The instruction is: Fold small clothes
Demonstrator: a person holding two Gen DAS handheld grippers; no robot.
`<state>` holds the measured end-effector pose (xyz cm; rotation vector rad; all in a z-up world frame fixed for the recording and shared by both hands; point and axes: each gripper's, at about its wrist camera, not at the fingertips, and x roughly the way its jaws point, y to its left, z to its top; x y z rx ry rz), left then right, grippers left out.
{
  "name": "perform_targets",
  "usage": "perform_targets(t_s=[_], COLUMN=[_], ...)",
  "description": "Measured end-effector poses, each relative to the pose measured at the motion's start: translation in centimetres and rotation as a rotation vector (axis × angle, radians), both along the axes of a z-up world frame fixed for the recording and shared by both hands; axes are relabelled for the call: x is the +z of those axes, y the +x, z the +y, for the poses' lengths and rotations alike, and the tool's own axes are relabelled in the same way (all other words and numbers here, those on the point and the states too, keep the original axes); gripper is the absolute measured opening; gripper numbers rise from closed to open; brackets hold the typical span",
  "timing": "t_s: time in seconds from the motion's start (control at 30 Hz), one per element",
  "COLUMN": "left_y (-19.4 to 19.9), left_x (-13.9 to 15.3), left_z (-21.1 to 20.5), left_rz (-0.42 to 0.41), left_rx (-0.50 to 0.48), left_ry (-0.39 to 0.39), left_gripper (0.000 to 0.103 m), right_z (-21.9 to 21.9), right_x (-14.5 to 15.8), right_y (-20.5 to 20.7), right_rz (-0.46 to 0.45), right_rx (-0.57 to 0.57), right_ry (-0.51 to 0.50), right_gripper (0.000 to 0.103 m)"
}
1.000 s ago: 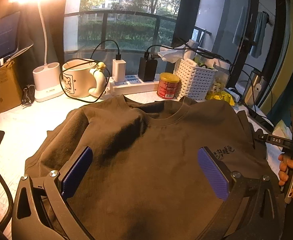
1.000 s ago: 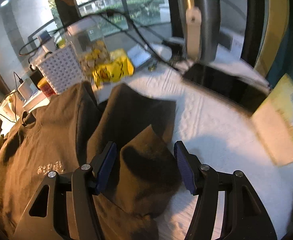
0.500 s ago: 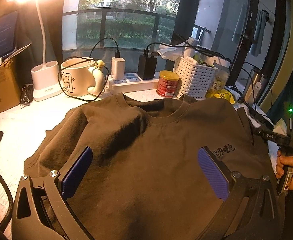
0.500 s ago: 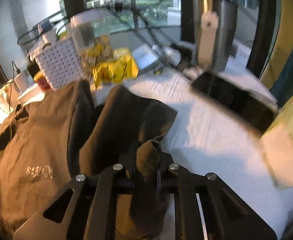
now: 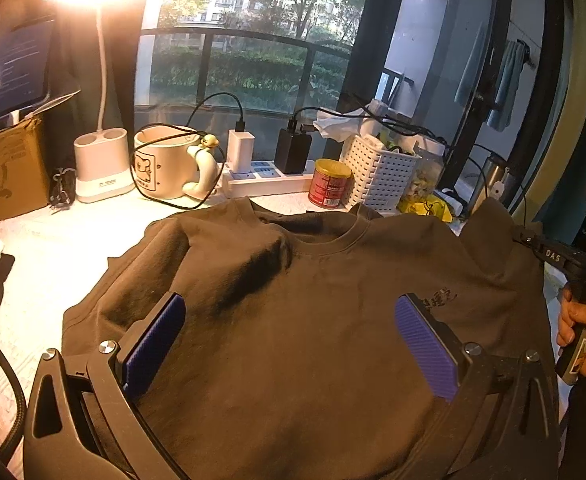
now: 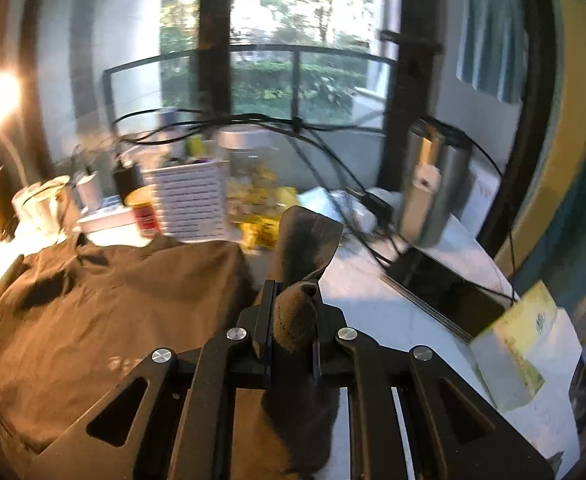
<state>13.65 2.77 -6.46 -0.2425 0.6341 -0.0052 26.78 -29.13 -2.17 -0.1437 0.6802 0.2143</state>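
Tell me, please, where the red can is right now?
In the left wrist view the red can stands at the back of the table, between the power strip and the white basket, just beyond the shirt's collar.

The left wrist view looks from low over the near edge of the table (image 5: pixel 65 240), close above the brown shirt (image 5: pixel 313 320), facing the window at the far edge. The right wrist view looks from the table's right side, equally close, tilted down toward the far right corner. Both share the shirt, the white basket (image 5: pixel 381 176) (image 6: pixel 189 204) and the red can (image 5: pixel 329 184) (image 6: pixel 145 208).
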Motion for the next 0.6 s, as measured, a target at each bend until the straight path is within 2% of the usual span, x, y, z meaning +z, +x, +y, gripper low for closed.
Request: perform_targets(t_s=[0.2,0.37,0.53,0.6], left_y=[-1.3,-2.1,-2.8,-3.0], left_x=[0.0,-0.1,0.1,0.2], left_z=[1.6,2.4,2.8,2.7], left_rz=[-0.009,-0.008,-0.014,-0.017], left_rx=[0.009,0.015,0.019,0.016], left_ry=[-0.02,-0.023,-0.028,-0.026], left_gripper=[0.103,0.103,0.103,0.103], right_z=[4.8,8.4,10.6,11.1], right_x=[-1.2,-3.2,-4.9,-5.3], right_y=[-1.2,-2.3,-3.0,-3.4], right_rz=[-0.04,-0.019,0.077,0.122], right_rx=[0.06,0.146,0.235,0.269], right_ry=[-0.105,-0.15,-0.131,-0.114], right_gripper=[0.015,0.015,0.015,0.022])
